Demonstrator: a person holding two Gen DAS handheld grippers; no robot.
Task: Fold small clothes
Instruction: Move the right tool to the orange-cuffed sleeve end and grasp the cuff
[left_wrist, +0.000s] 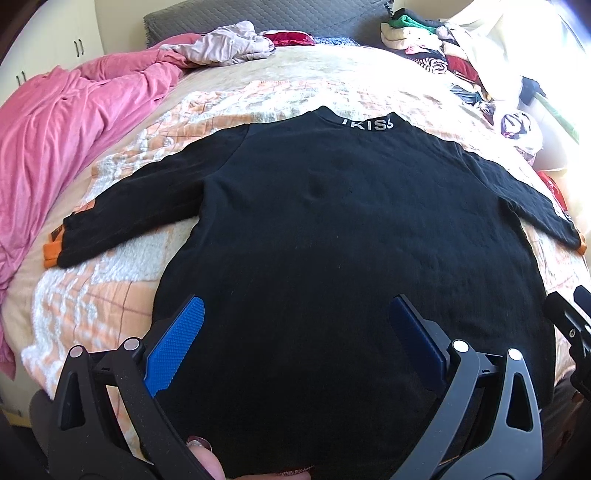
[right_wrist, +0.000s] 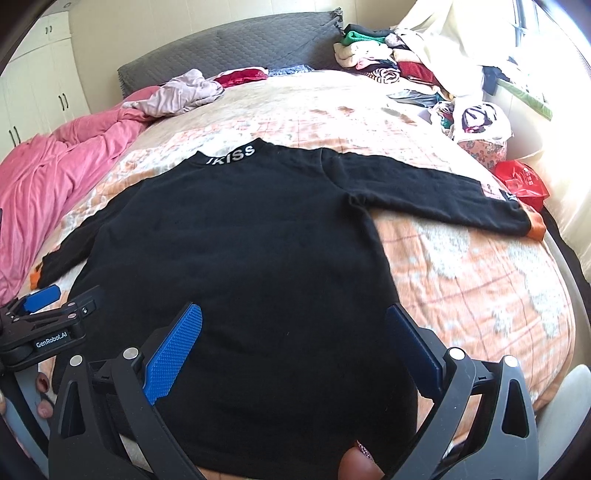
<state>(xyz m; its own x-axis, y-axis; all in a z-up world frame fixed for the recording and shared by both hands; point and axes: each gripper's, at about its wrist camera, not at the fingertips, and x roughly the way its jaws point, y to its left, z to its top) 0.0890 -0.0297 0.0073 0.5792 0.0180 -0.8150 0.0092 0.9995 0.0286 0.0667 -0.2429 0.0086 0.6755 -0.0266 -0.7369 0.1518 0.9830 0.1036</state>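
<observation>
A black long-sleeved top (left_wrist: 332, 221) with orange cuffs and white collar lettering lies flat on the bed, back up, both sleeves spread out; it also shows in the right wrist view (right_wrist: 240, 240). My left gripper (left_wrist: 295, 310) is open and empty, just above the top's lower hem. My right gripper (right_wrist: 295, 321) is open and empty, above the hem to the right of the left one. The left gripper (right_wrist: 59, 299) shows at the left edge of the right wrist view.
The bed has an orange-and-white blanket (right_wrist: 461, 258). A pink duvet (left_wrist: 74, 122) is bunched on the left. A beige garment (left_wrist: 225, 42) lies near the grey headboard (right_wrist: 240, 48). A pile of clothes (right_wrist: 406, 70) and a red bag (right_wrist: 521, 182) sit on the right.
</observation>
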